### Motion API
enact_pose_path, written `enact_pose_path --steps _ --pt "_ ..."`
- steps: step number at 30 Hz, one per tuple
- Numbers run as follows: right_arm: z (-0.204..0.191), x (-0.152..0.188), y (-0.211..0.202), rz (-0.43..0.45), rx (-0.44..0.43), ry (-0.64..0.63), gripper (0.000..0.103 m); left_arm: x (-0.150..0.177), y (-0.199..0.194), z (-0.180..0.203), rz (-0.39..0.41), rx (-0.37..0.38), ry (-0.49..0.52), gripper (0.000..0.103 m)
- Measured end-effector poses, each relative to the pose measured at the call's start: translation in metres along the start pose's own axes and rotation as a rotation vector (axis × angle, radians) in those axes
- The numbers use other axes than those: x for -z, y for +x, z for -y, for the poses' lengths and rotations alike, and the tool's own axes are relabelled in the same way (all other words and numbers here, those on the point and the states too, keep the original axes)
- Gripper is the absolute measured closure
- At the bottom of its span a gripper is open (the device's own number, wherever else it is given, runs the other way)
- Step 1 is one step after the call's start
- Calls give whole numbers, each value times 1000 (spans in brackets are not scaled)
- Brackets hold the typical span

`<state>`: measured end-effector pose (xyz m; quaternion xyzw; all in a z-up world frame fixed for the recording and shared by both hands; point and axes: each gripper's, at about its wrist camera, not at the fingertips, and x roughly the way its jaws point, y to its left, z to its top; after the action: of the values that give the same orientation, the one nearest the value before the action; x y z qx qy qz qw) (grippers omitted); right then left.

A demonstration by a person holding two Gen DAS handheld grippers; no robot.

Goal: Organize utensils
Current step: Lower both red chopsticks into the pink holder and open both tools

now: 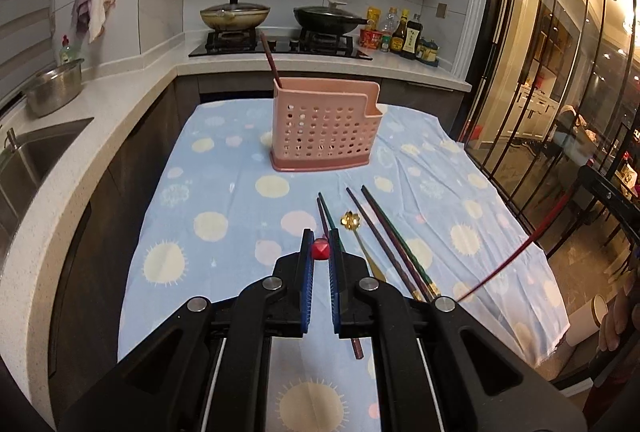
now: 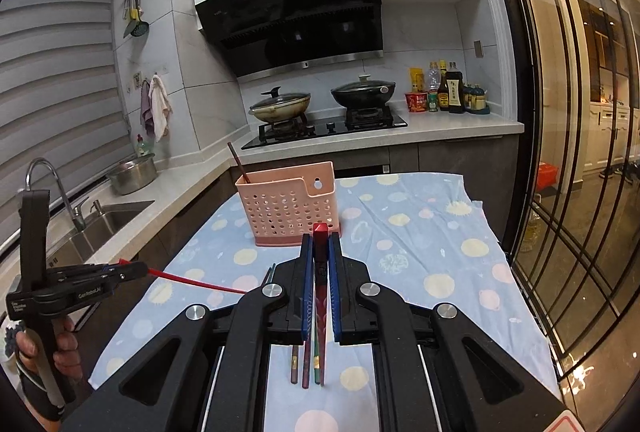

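Both tools are pinching a red chopstick each, one per hand, presumably so both go in one trip: left tool (image 1: 321,247) nips its red chopstick (image 1: 320,247) end-on at frame centre, right tool (image 2: 320,248) clamps its own red chopstick (image 2: 320,274). The pink holder (image 1: 325,127) sits upper-middle on the counter (image 1: 224,191) with one stick in it already; the remaining chopsticks (image 1: 384,232) and a gold spoon (image 1: 352,222) lie just below it, still loose.

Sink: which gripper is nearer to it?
Left. The left gripper is over the tablecloth's sink-side edge; the right gripper is over its middle, farther from the sink.
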<state>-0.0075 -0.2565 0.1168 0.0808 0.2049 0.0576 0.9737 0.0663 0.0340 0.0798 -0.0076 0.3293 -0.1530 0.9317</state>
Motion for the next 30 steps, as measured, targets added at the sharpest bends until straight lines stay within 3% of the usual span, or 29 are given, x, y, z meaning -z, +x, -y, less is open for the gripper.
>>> enact_pose_path --steps 14,24,30 --pt "-7 -65 40 59 -60 -37 96 -103 -7 12 163 -32 69 96" --pt "-8 -148 108 107 -85 -26 96 -202 2 14 282 -53 79 96" --pt "-16 -196 155 138 -59 -45 96 -256 30 8 300 -80 86 96"
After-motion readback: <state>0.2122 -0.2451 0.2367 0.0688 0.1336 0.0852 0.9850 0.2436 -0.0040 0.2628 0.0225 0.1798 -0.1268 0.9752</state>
